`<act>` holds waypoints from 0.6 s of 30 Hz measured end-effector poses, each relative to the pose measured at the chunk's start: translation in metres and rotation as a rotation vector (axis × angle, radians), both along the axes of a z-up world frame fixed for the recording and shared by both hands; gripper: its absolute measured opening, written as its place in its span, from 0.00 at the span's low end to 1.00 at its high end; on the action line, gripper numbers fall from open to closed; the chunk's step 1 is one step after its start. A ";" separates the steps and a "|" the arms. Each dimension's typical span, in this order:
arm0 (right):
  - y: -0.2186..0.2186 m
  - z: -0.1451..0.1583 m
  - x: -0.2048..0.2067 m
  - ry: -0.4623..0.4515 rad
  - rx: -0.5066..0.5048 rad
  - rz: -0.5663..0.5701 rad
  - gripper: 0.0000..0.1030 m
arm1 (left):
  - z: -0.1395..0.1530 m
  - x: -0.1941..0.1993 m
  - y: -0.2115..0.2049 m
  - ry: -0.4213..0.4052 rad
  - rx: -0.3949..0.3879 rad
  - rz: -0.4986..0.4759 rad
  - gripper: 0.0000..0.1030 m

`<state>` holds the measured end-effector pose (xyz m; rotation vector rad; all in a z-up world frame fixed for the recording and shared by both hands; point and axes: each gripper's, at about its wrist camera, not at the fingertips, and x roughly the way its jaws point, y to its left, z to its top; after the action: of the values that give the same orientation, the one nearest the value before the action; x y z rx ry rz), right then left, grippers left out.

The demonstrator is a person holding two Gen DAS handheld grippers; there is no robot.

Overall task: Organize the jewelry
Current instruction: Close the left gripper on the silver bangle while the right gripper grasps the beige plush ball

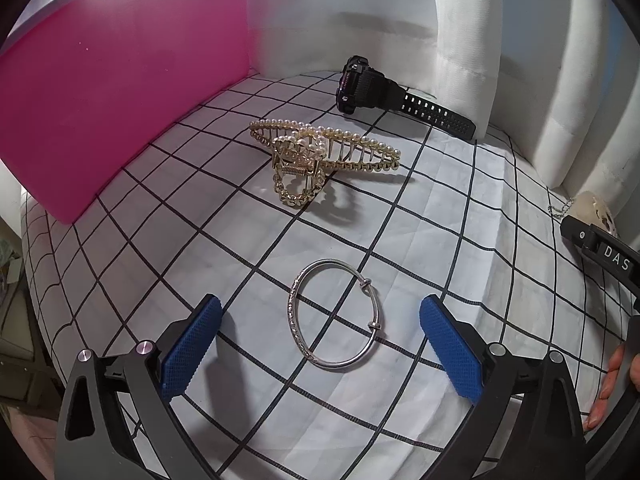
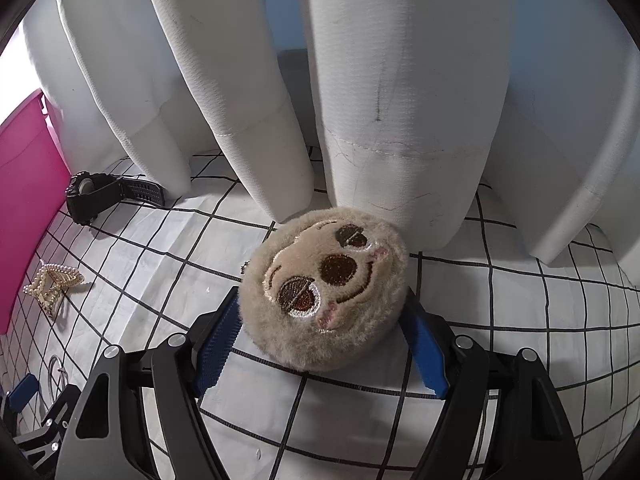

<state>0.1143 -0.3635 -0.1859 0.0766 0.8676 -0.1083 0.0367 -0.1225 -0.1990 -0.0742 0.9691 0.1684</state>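
A silver bangle point(image 1: 334, 314) lies flat on the checked cloth between the open blue pads of my left gripper point(image 1: 320, 322), touching neither. A gold pearl hair claw point(image 1: 320, 156) lies beyond it, and a black watch point(image 1: 372, 88) further back. My right gripper point(image 2: 324, 316) has its pads against both sides of a round beige plush keychain with a stitched face point(image 2: 324, 292), which rests on the cloth. The right wrist view also shows the watch point(image 2: 96, 192), the claw point(image 2: 52, 280) and the bangle point(image 2: 56, 372) at far left.
A pink box point(image 1: 112, 92) stands at the left; it also shows in the right wrist view point(image 2: 28, 200). White curtain folds point(image 2: 400, 120) hang along the back. A checked white cloth point(image 1: 460, 208) covers the surface. The right gripper's body point(image 1: 608, 260) shows at the right edge.
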 end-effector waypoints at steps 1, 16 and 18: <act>0.002 0.000 0.003 0.003 -0.009 0.001 0.72 | 0.000 0.000 0.000 -0.004 0.000 0.005 0.95; 0.026 -0.012 0.023 0.047 -0.057 0.030 0.92 | 0.000 0.000 -0.004 -0.013 0.006 0.013 0.95; 0.025 -0.014 0.021 0.049 -0.057 0.028 0.92 | 0.000 0.001 -0.004 -0.012 0.006 0.010 0.95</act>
<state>0.1353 -0.3386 -0.1995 0.0081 0.9133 -0.1093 0.0380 -0.1262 -0.1988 -0.0743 0.9567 0.1803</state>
